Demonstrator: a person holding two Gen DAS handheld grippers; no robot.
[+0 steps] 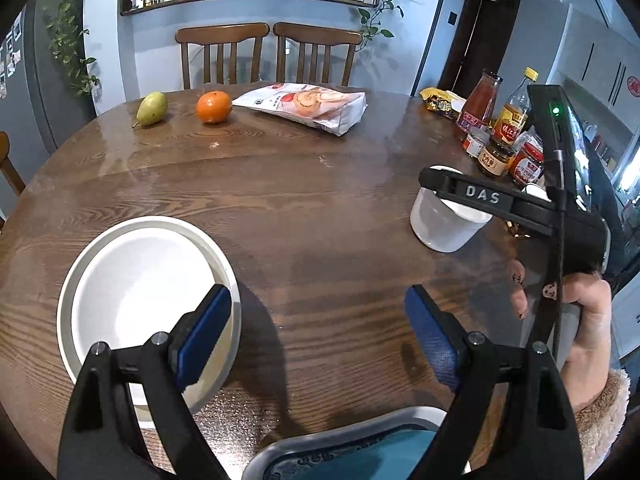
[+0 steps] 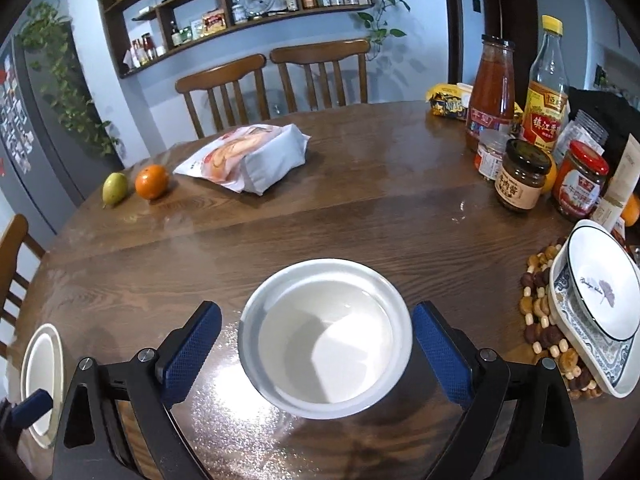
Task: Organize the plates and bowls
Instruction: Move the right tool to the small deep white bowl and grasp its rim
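- The right gripper stands wide, with its blue pads either side of a white bowl and a visible gap at each side, so nothing is held.
- The step in hand looks like taking this bowl. To do it well, I would lower the pads until they sit below the rim, keep the bowl centred between them, then close evenly at the 3 and 9 o'clock sides so it does not skid on the glossy table.
- The glazed wall will likely be slippery, so a slow lift is wise.
- The bowl is plain white, deep and round, empty, and upright near the table's near edge.
- From the bowl, a patterned dish stack lies toward 3 o'clock on a beaded mat.
- The left gripper is also wide and empty, over bare wood.
- A white plate lies at its 9 o'clock, under the left pad.
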